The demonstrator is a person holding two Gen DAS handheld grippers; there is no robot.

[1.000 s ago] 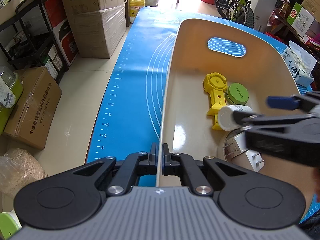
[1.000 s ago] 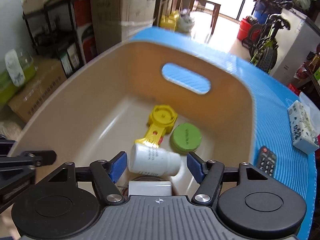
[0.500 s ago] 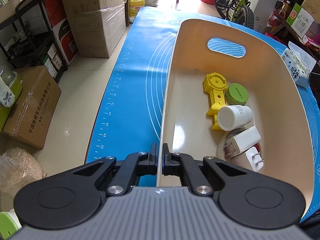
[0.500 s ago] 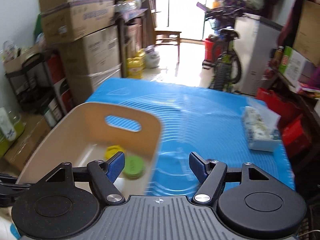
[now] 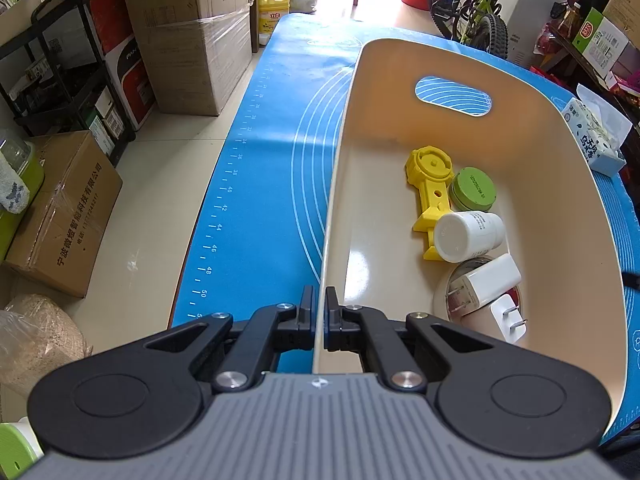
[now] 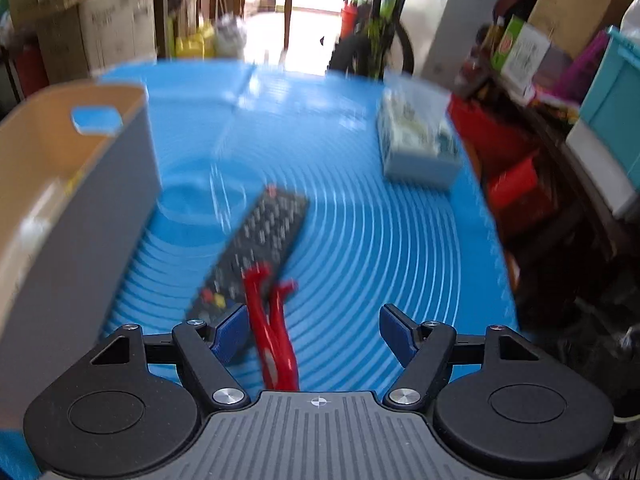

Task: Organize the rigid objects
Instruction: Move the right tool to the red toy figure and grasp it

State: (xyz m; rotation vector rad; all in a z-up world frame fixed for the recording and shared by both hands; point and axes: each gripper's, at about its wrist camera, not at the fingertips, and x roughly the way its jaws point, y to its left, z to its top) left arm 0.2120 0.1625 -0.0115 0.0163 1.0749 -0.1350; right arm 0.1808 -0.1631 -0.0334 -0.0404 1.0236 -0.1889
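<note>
My left gripper (image 5: pixel 319 308) is shut on the near left rim of the beige bin (image 5: pixel 568 208). Inside the bin lie a yellow plastic tool (image 5: pixel 430 188), a green round tin (image 5: pixel 472 194), a white bottle (image 5: pixel 466 236) on its side and two white chargers (image 5: pixel 486 284) over a tape roll. In the right wrist view my right gripper (image 6: pixel 314 330) is open above the blue mat (image 6: pixel 380 240), outside the bin (image 6: pixel 68 208). A black remote (image 6: pixel 256 248) and a red-handled tool (image 6: pixel 274 332) lie on the mat; the red tool lies between the fingers, untouched.
A tissue pack (image 6: pixel 418 146) sits at the mat's far right (image 5: pixel 592 142). Cardboard boxes (image 5: pixel 188 36), a black shelf and a bicycle (image 5: pixel 476 12) stand around the table. The right wrist view is blurred by motion.
My right gripper left the white bottle in the bin and swung out to the right over the mat, above the remote and red tool. The left gripper kept its hold on the rim.
</note>
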